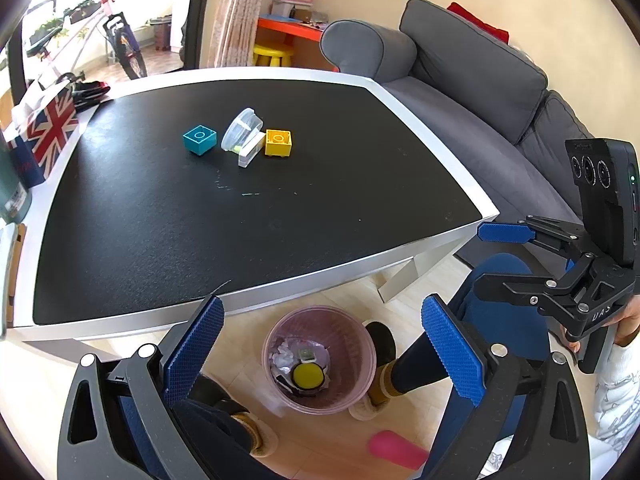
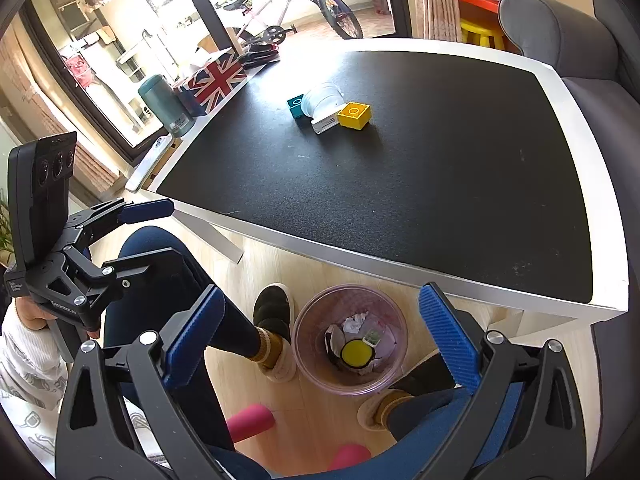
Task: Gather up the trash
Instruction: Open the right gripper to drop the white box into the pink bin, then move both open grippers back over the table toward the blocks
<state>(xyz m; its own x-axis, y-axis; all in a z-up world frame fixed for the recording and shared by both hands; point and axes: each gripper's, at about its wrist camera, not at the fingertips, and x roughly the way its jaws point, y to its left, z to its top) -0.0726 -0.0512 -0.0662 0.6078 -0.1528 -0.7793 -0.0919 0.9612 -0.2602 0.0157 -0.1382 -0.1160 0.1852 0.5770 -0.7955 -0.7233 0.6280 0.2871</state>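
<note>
A pink translucent trash bin (image 1: 356,344) (image 2: 390,320) stands on the floor by the table's near edge, holding crumpled paper and a yellow lid (image 1: 308,375) (image 2: 356,353). On the black table top (image 1: 200,220) (image 2: 400,200) lie a clear plastic cup (image 1: 241,130) (image 2: 322,98) on its side, a small white box (image 1: 252,150) (image 2: 325,122), a teal block (image 1: 199,139) (image 2: 295,105) and a yellow block (image 1: 278,142) (image 2: 354,115). My left gripper (image 1: 322,344) is open and empty above the bin. My right gripper (image 2: 320,332) is open and empty above the bin.
A Union Jack tissue box (image 1: 50,128) (image 2: 214,78), a teal bottle (image 2: 166,106) and a phone (image 2: 150,162) sit on the table's left side. A grey sofa (image 1: 460,92) stands on the right. The person's legs and slippers (image 2: 276,328) flank the bin.
</note>
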